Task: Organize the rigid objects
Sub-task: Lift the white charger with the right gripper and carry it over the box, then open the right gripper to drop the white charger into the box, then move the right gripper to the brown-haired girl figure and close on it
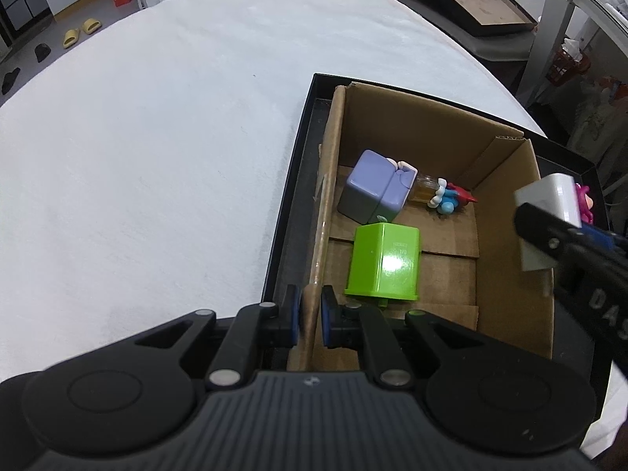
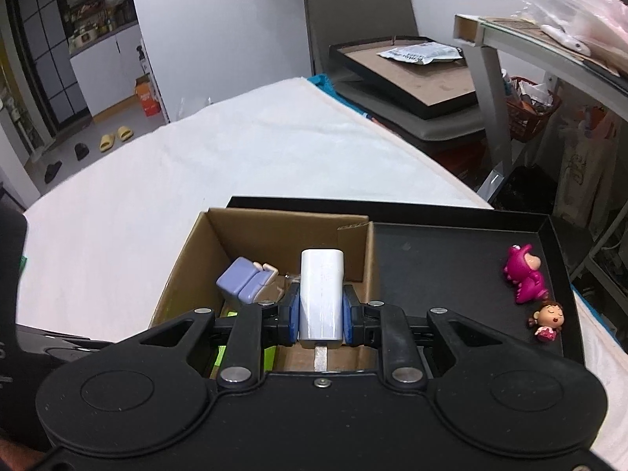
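Note:
A cardboard box (image 1: pixel 506 212) stands in a black tray (image 1: pixel 292 180) on a white-covered table. Inside lie a purple cube (image 1: pixel 375 190), a green block (image 1: pixel 386 263) and a small blue-and-red figure (image 1: pixel 451 198). My left gripper (image 1: pixel 310 316) is shut on the box's left wall. My right gripper (image 2: pixel 320 316) is shut on a white charger (image 2: pixel 322 294) and holds it above the box's right side; it also shows in the left wrist view (image 1: pixel 549 212). A pink dinosaur figure (image 2: pixel 526 274) and a small doll figure (image 2: pixel 547 320) lie on the tray (image 2: pixel 451 243) right of the box (image 2: pixel 188 259).
The white cloth (image 1: pixel 157 137) covers the table left of and behind the tray. A chair with a black frame (image 2: pixel 408 74) stands beyond the far edge. A glass-topped desk (image 2: pixel 549 47) is at the right.

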The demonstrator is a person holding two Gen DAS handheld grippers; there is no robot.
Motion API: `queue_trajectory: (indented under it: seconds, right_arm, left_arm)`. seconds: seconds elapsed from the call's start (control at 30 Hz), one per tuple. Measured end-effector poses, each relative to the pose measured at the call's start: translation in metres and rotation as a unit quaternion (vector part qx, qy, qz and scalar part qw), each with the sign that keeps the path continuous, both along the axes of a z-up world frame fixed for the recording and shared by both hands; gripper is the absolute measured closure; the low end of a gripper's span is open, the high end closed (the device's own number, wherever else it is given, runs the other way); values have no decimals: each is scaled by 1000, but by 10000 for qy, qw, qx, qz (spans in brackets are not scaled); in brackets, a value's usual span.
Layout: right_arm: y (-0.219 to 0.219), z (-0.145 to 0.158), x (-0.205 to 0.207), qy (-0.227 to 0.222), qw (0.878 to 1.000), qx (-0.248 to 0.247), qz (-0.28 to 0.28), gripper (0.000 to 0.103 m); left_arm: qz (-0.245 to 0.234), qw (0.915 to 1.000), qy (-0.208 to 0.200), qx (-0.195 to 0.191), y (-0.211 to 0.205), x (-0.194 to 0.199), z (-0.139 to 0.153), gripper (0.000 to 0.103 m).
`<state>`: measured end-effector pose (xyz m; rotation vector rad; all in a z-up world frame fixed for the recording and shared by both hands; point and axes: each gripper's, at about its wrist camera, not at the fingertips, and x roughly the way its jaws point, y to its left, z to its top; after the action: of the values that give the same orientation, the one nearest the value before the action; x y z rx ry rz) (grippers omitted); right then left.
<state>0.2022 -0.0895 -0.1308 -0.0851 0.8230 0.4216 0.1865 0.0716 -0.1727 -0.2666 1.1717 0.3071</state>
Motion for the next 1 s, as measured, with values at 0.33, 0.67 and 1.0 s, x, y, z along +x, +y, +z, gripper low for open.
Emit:
queue_trajectory:
  seconds: [0.33, 0.67, 1.0]
  right_arm:
    - [23, -11, 8, 86, 9996, -250, 107, 82]
    - [17, -4, 5, 26, 9999, -143, 58, 76]
    - [-28, 5, 5, -244, 9977, -26, -636, 51]
  left_arm:
    - [-56, 9998, 0, -164, 8, 0, -1, 93]
    - [-155, 9999, -50, 27, 2, -1, 1, 91]
    - [-187, 9993, -6, 313, -5, -1, 9, 91]
